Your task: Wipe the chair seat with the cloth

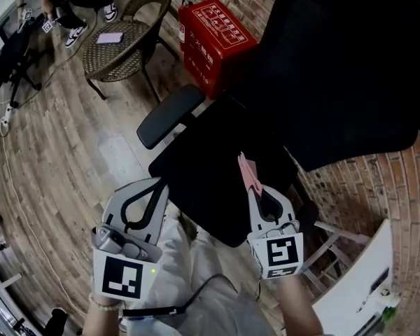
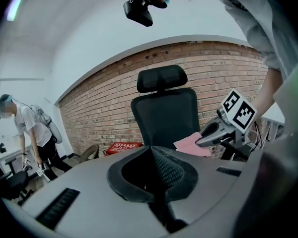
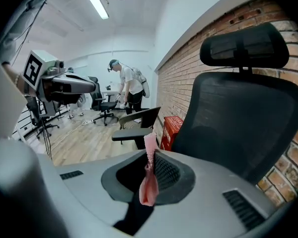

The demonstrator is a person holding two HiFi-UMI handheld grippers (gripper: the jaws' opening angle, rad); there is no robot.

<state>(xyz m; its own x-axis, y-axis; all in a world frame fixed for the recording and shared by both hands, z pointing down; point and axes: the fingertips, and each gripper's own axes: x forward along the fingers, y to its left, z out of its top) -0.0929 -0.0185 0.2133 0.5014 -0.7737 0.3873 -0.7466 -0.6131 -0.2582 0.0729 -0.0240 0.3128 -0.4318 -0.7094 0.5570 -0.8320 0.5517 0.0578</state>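
My R tool [image 1: 257,189] pinches the cloth [image 1: 247,171] w/ just its tips, L tool [image 1: 152,186] closed, empty; drag on the chair seat [image 1: 203,170] may tug it loose.

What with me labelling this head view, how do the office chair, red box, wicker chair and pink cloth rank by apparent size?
1. office chair, largest.
2. wicker chair and red box: they look about alike, so no ranking between them.
3. pink cloth, smallest.
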